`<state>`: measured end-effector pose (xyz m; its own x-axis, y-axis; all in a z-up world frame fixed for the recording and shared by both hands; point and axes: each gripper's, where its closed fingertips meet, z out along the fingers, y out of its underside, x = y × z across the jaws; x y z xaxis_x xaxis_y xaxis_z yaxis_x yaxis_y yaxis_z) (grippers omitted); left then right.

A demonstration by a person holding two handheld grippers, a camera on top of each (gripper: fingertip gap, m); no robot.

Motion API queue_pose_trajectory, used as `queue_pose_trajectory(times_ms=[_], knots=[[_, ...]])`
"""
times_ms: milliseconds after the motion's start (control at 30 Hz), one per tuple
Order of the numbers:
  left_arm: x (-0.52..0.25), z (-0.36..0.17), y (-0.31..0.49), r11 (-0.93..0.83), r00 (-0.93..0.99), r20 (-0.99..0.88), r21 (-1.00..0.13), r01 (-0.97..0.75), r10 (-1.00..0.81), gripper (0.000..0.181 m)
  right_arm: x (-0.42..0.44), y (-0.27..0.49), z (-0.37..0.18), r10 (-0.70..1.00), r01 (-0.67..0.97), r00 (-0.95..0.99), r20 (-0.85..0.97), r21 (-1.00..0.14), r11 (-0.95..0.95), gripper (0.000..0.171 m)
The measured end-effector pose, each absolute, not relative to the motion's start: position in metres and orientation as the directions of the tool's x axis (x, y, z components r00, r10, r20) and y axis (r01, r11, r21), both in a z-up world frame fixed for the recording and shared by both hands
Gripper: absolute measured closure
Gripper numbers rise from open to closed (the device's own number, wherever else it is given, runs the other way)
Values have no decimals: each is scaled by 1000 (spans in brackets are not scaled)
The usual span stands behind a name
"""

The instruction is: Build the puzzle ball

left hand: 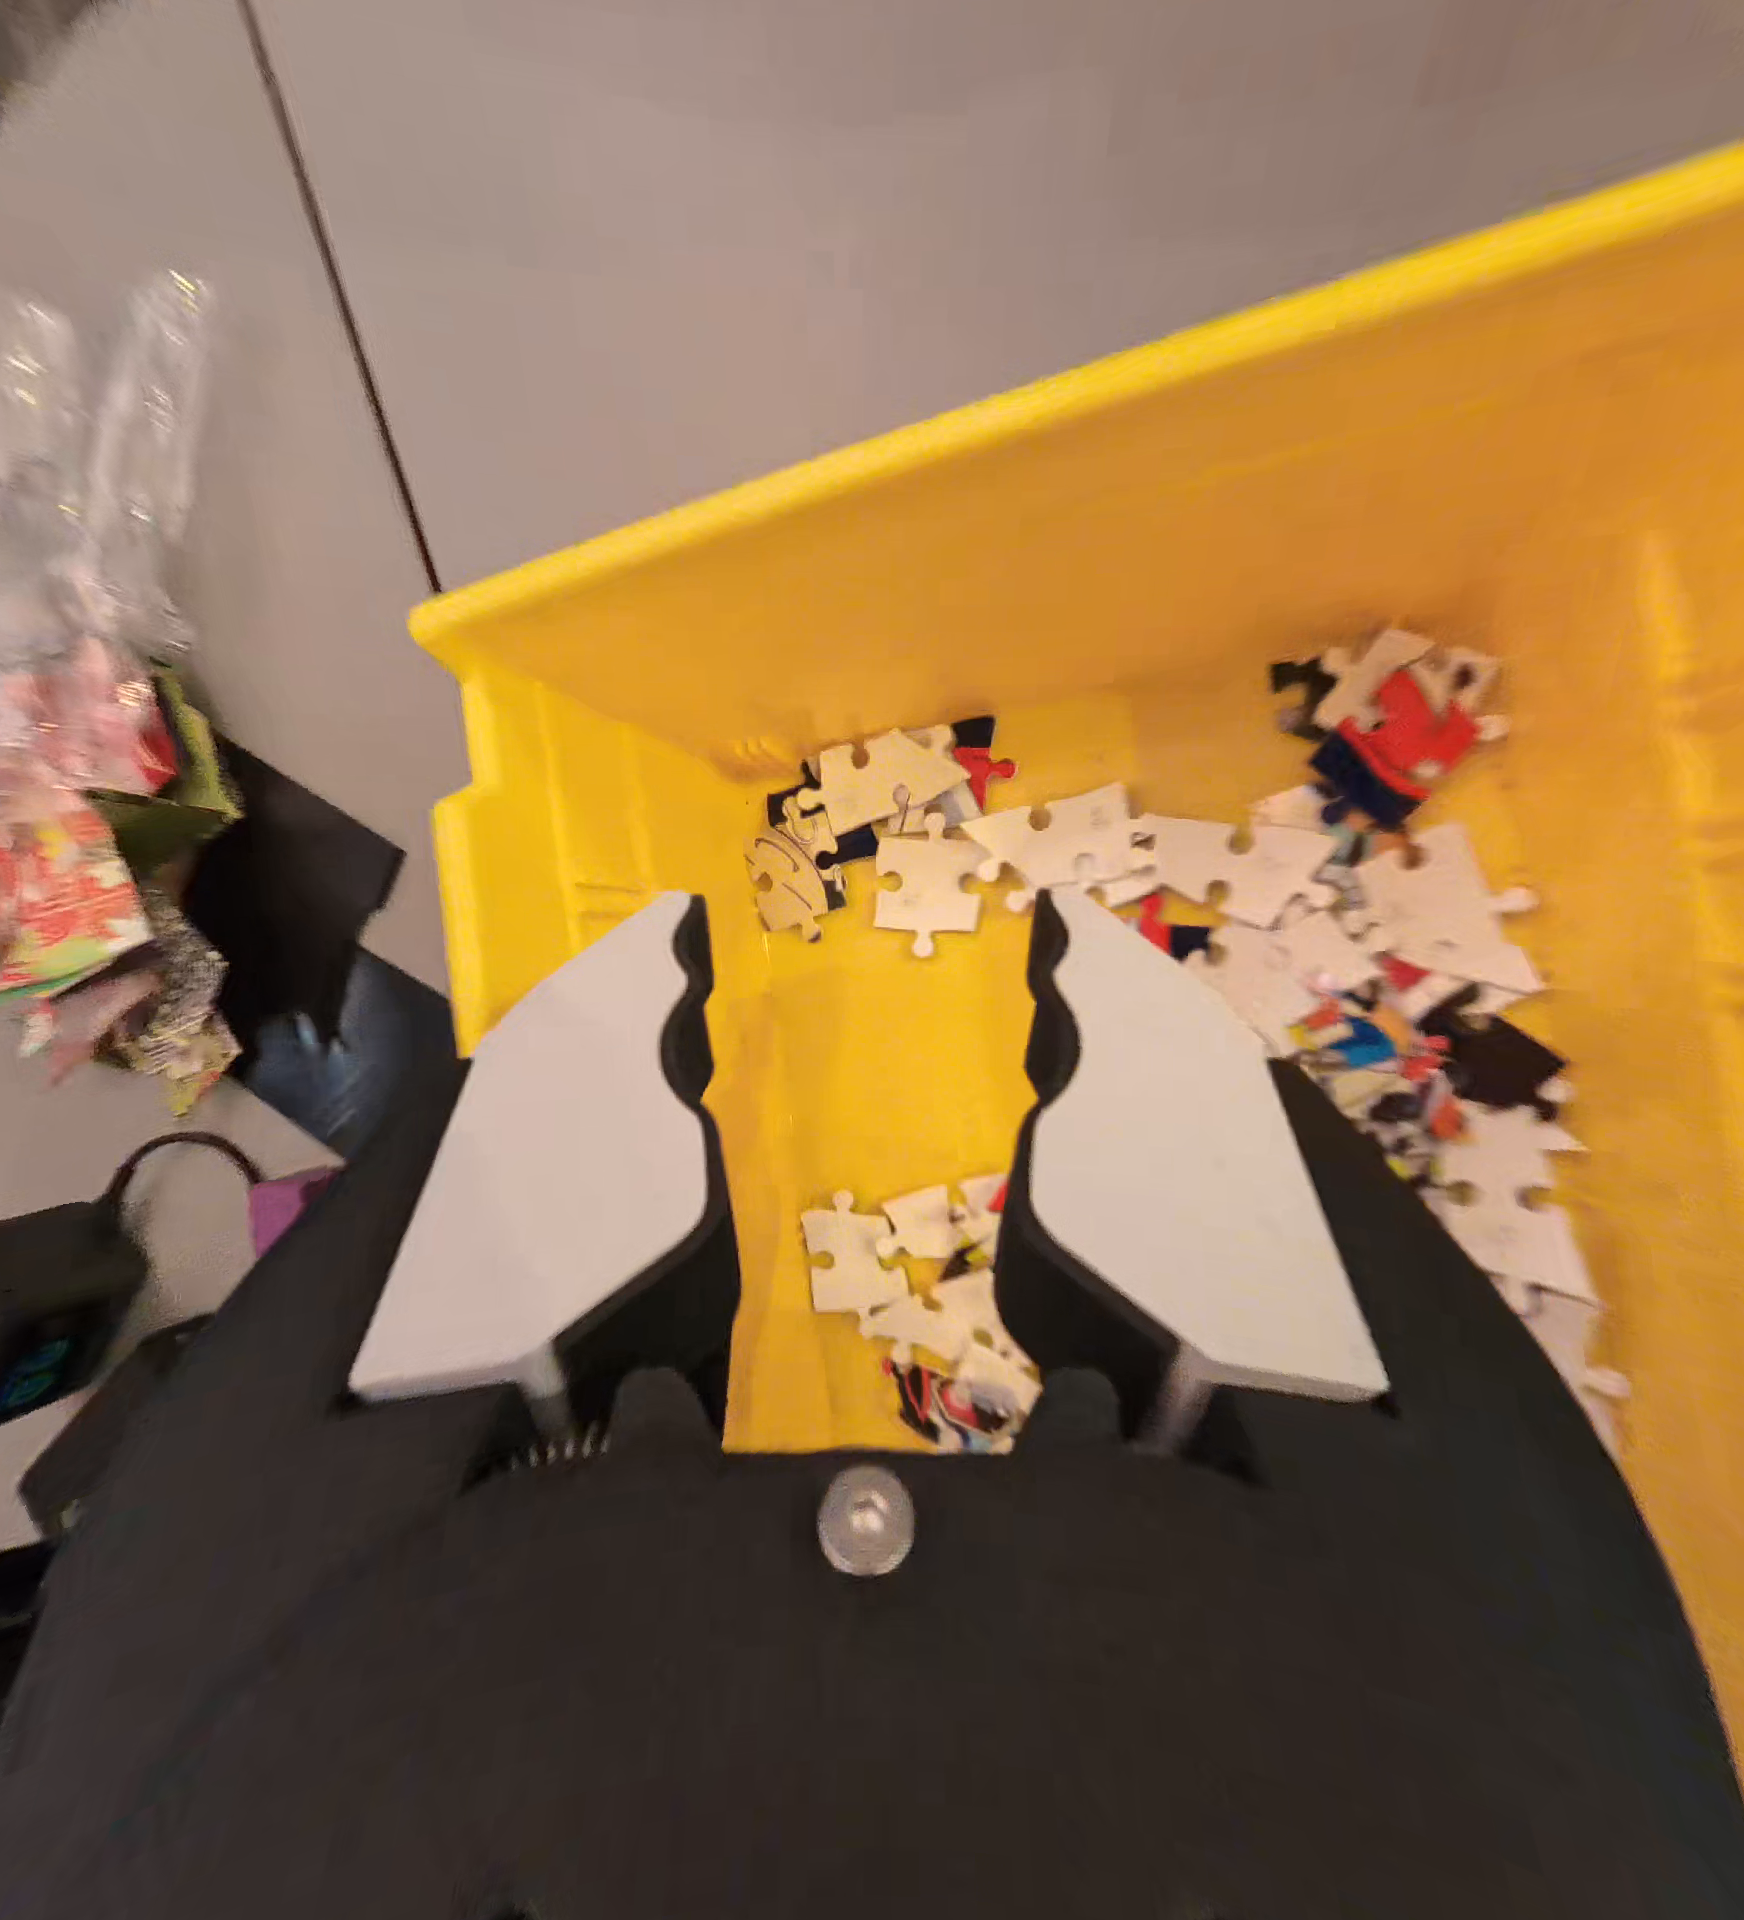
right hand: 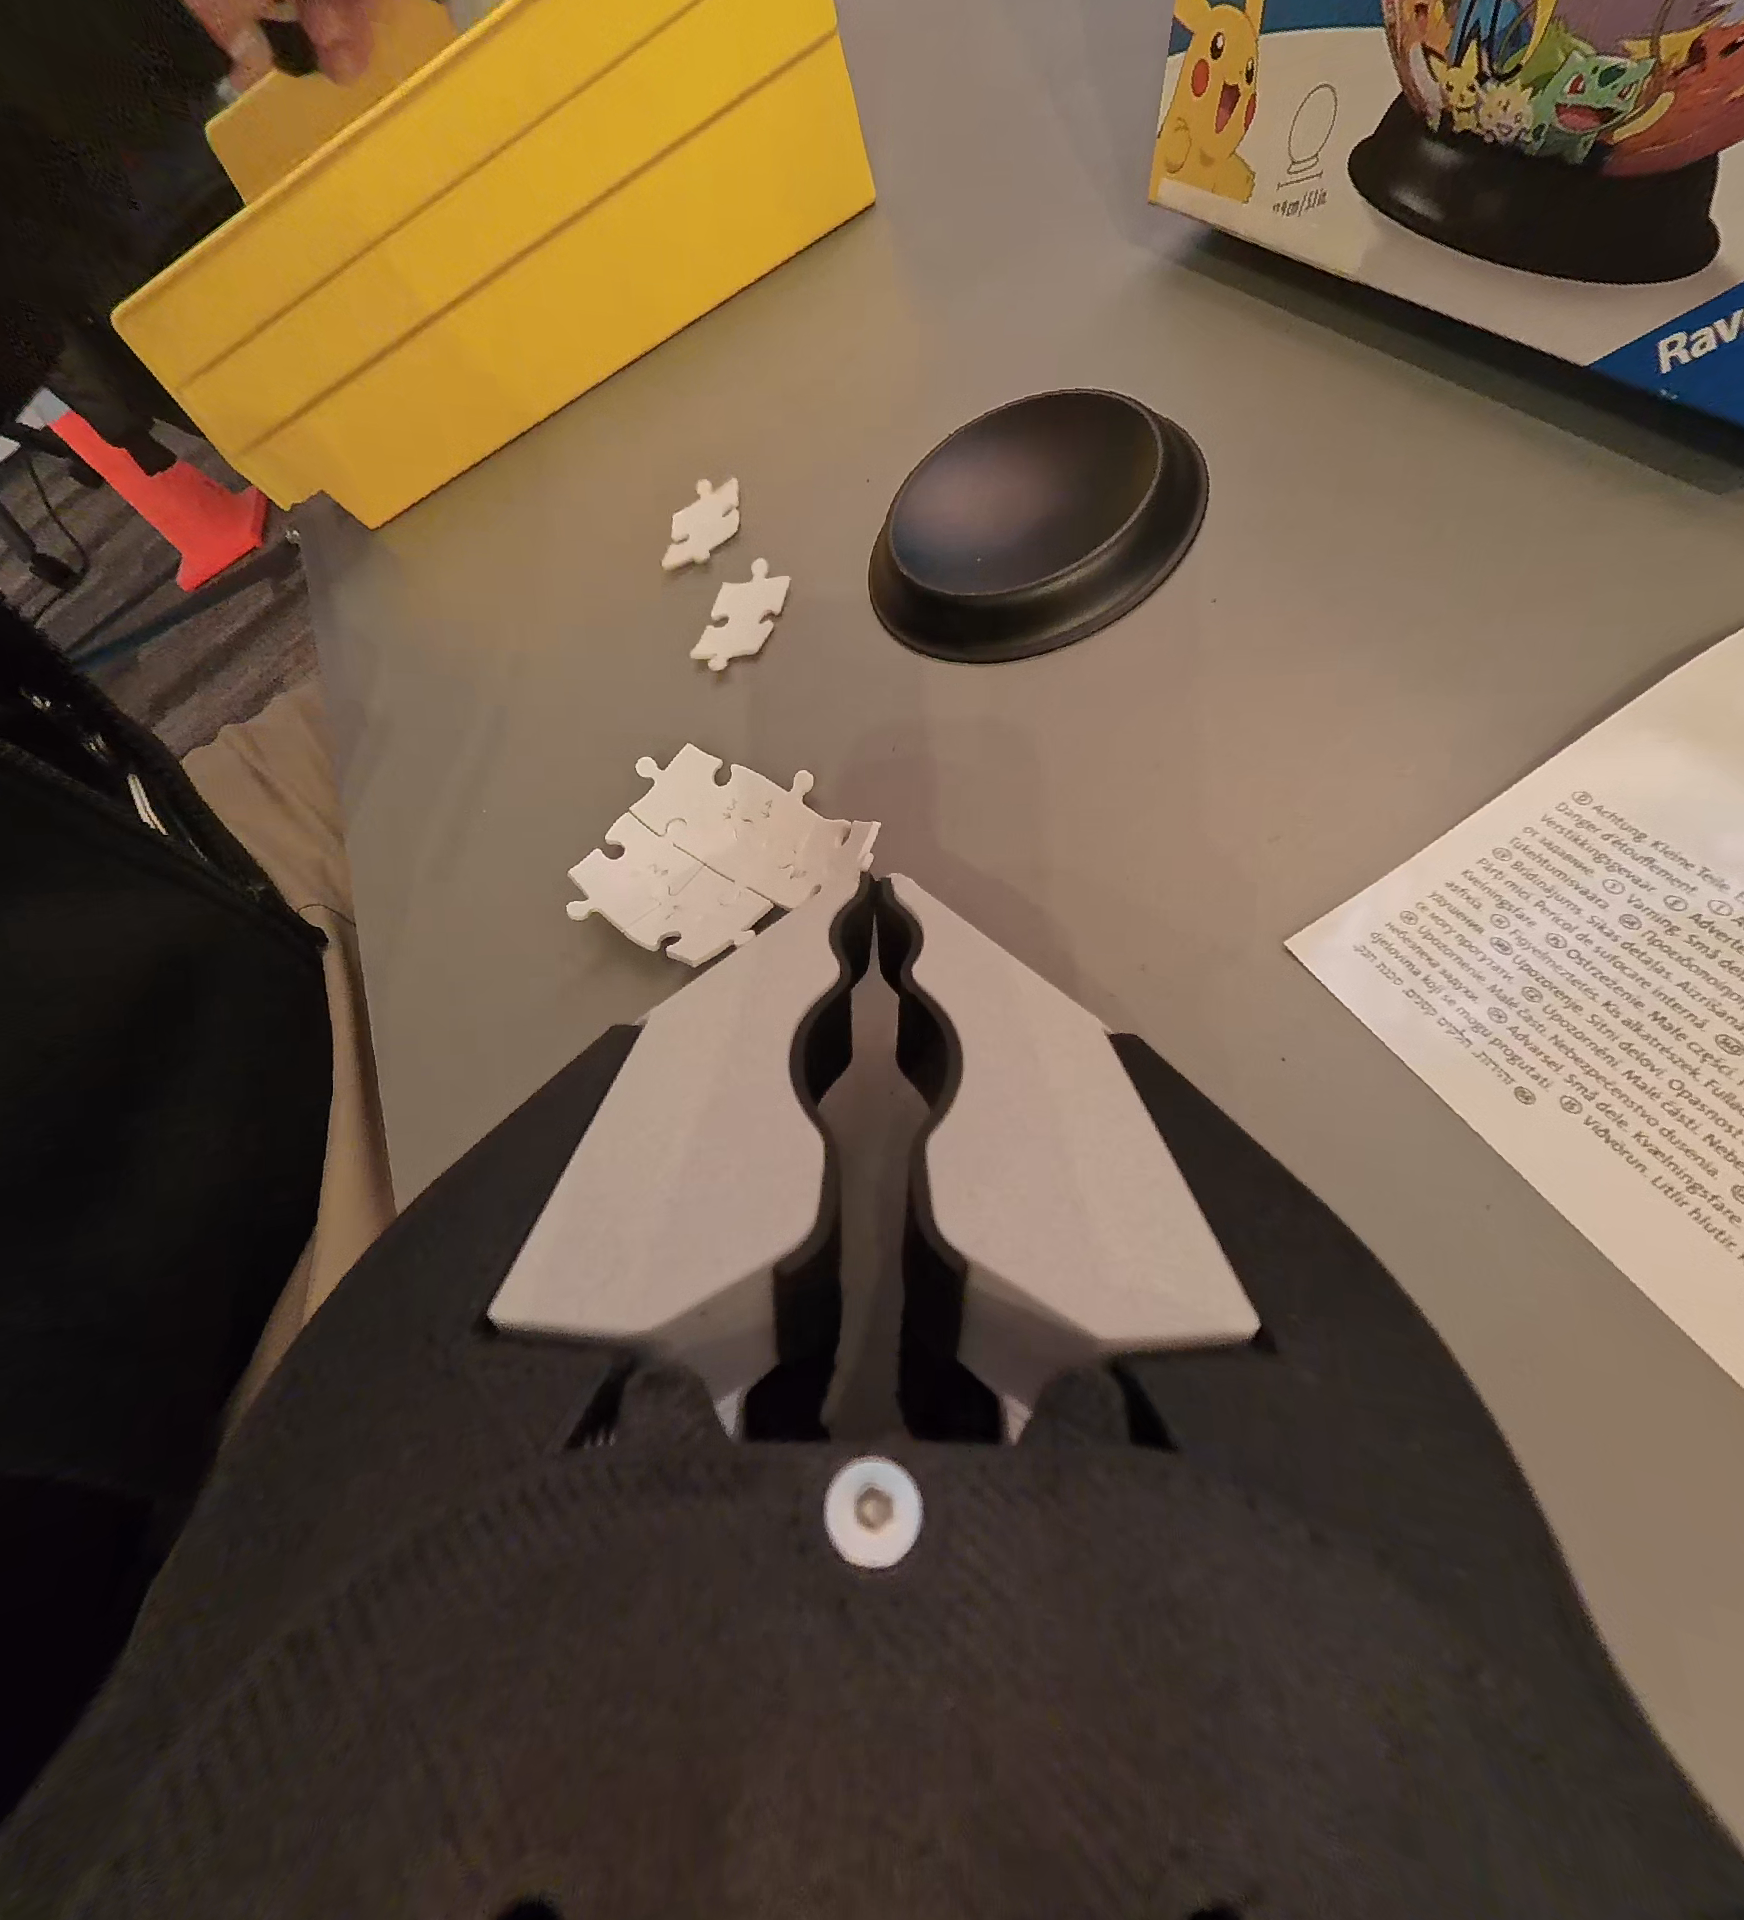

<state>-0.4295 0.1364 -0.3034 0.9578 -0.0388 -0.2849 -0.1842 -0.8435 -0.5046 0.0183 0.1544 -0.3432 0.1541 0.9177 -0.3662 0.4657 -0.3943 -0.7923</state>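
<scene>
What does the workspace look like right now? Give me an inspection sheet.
Surface: grey table, mostly bare.
Job's things: yellow bin holding loose puzzle pieces; joined white patch and two single pieces face down on the table; black ball stand.
Clutter: puzzle box, instruction sheet, plastic bags.
Grippers: left hand-held gripper open, empty, over the bin; right hand-held gripper shut at the patch's edge, grip unclear.
Cables: thin dark cord.
Surroundings: person's dark sleeve.
</scene>
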Motion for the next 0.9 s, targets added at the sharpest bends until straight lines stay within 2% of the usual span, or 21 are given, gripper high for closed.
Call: queue_pose_trajectory(times_ms=[67, 133, 167, 333, 433, 533, 600, 700, 733, 767, 867, 900], knots=[[-443, -329, 138, -890, 947, -315, -408, -202, -71, 115, 18, 155, -343, 917, 466, 155, -367, -792, -395, 171], [-441, -348, 142, -898, 953, -279, -378, -224, -119, 123, 18, 155, -344, 917, 467, 156, -367, -791, -396, 171], [-442, -354, 143, -907, 953, -276, -359, -220, -121, 118, 18, 155, -344, 917, 467, 157, -367, -791, -396, 171], [-444, -371, 150, -915, 973, -220, -374, -152, -72, 116, 18, 155, -344, 916, 467, 156, -370, -789, -399, 171], [-438, -375, 150, -916, 993, -118, -396, -68, -23, 125, 18, 155, -343, 915, 465, 155, -374, -789, -401, 171], [-437, -376, 151, -899, 995, -101, -437, -35, 10, 121, 18, 155, -343, 914, 463, 154, -376, -790, -403, 171], [-435, -376, 147, -905, 996, -87, -426, -8, 33, 119, 19, 155, -343, 914, 461, 154, -376, -791, -403, 171], [-397, -375, 132, -928, 992, 124, -373, 28, -20, 143, 19, 155, -342, 913, 457, 153, -378, -792, -405, 171], [-388, -375, 124, -938, 989, 143, -346, 5, -47, 148, 19, 155, -342, 913, 455, 153, -378, -793, -405, 171], [-388, -372, 120, -938, 993, 107, -347, -17, -58, 149, 19, 155, -342, 913, 455, 153, -379, -793, -405, 171], [-409, -352, 130, -870, 1000, -19, -493, -3, 8, 138, 19, 155, -342, 912, 457, 150, -381, -791, -406, 171], [-416, -350, 133, -862, 999, -42, -506, 5, 30, 133, 19, 155, -342, 912, 458, 150, -381, -791, -406, 171]])
